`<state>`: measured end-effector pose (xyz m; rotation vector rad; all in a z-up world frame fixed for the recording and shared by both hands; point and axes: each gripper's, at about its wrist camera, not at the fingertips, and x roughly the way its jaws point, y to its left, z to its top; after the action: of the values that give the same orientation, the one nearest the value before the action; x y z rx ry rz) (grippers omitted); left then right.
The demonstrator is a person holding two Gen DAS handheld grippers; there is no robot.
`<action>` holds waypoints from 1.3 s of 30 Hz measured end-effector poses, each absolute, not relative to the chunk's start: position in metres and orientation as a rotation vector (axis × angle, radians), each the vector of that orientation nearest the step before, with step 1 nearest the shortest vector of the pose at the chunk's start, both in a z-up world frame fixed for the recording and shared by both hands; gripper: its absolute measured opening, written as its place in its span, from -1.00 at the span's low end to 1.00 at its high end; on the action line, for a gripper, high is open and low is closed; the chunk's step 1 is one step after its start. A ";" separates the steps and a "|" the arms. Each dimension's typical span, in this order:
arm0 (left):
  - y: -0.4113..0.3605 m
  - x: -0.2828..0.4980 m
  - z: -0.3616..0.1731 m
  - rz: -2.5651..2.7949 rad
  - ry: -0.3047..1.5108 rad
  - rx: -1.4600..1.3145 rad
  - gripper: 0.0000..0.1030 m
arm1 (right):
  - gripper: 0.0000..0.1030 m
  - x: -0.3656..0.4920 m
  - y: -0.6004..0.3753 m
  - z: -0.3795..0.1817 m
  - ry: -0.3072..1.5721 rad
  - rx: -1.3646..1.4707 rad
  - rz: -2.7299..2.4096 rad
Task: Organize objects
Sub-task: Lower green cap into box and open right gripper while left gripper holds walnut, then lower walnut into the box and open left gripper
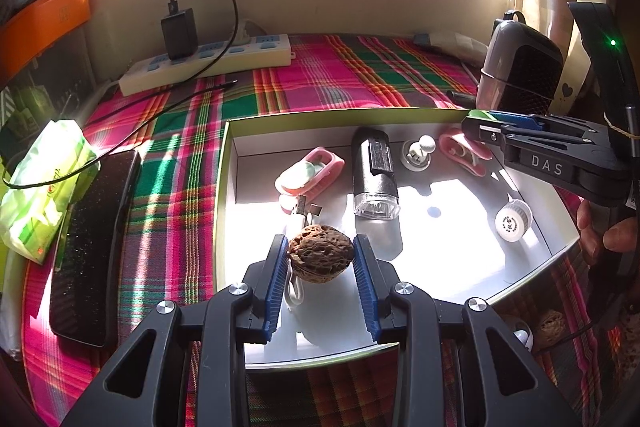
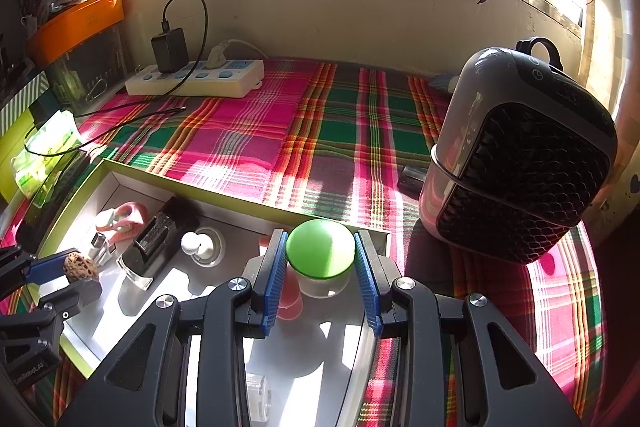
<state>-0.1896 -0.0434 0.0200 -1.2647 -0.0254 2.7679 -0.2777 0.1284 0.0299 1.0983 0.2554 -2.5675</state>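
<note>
My left gripper (image 1: 320,247) is shut on a brown wrinkled walnut (image 1: 320,261) and holds it just above the white floor of a green-rimmed box (image 1: 224,187), near its front left. The right wrist view shows the same walnut (image 2: 82,265) in the left gripper (image 2: 74,277) at its left edge. My right gripper (image 2: 320,243) is shut on a small clear jar with a green domed lid (image 2: 320,251), over the box's far right corner. From the left wrist view the right gripper (image 1: 478,127) enters at the upper right, a person's hand (image 1: 604,235) behind it.
In the box lie a black torch-like device (image 1: 374,171), two pink clips (image 1: 308,173), a white knob (image 1: 418,151), a white round cap (image 1: 512,221) and a USB cable (image 1: 298,211). A second walnut (image 1: 550,325) lies on the plaid cloth. A dark heater (image 2: 520,163), power strip (image 2: 196,79), phone (image 1: 94,247) and tissue pack (image 1: 44,187) surround it.
</note>
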 end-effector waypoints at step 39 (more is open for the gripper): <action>-0.045 -0.188 0.021 2.764 -0.058 -1.259 -0.34 | -0.14 -0.276 0.128 0.030 0.251 1.091 -2.568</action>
<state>-0.1882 -0.0450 0.0209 -1.2589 -0.0582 2.7645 -0.2756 0.1277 0.0297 1.0914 0.2509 -2.5683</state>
